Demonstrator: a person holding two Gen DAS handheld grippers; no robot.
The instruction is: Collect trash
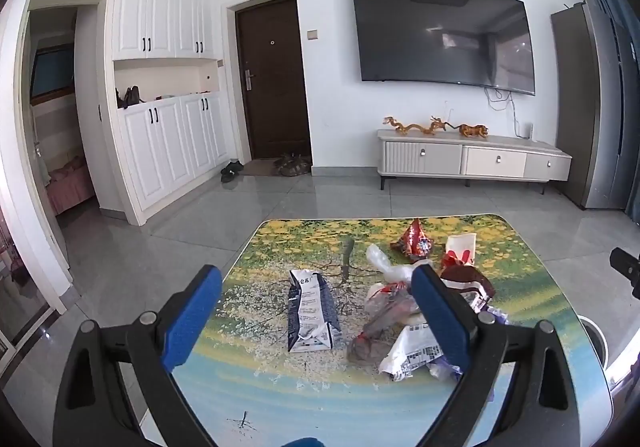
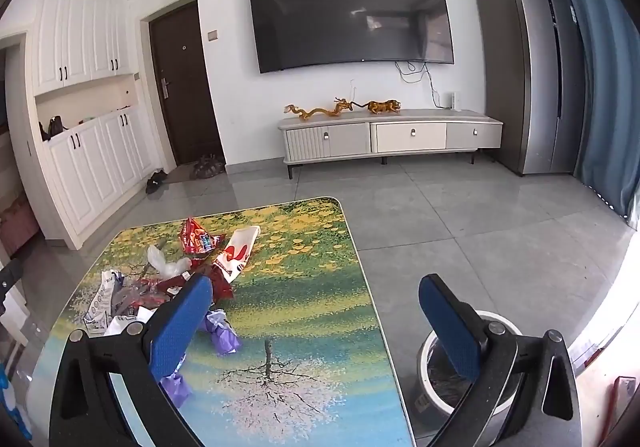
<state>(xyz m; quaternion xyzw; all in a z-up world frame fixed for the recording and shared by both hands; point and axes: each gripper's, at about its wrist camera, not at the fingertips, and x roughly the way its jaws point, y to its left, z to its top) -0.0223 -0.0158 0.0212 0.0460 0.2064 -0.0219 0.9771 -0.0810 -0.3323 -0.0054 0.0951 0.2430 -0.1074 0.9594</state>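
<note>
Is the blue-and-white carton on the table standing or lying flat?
Lying flat. The carton rests on its broad side on the table, looking crushed, printed panel facing up, apart from the wrapper pile.

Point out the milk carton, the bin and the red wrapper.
milk carton point(image 1: 310, 313), left wrist view, front panel
bin point(image 2: 424, 357), right wrist view, left rim
red wrapper point(image 2: 196, 237), right wrist view, middle of foil

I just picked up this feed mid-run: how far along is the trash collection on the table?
Nothing looks collected yet. The trash pile, the flattened carton and the red wrapper all lie on the table. Nothing is in hand: the left gripper and right gripper hover with jaws wide open and empty. Left: pick up every piece and drop it in the bin on the floor beside the table.
</note>
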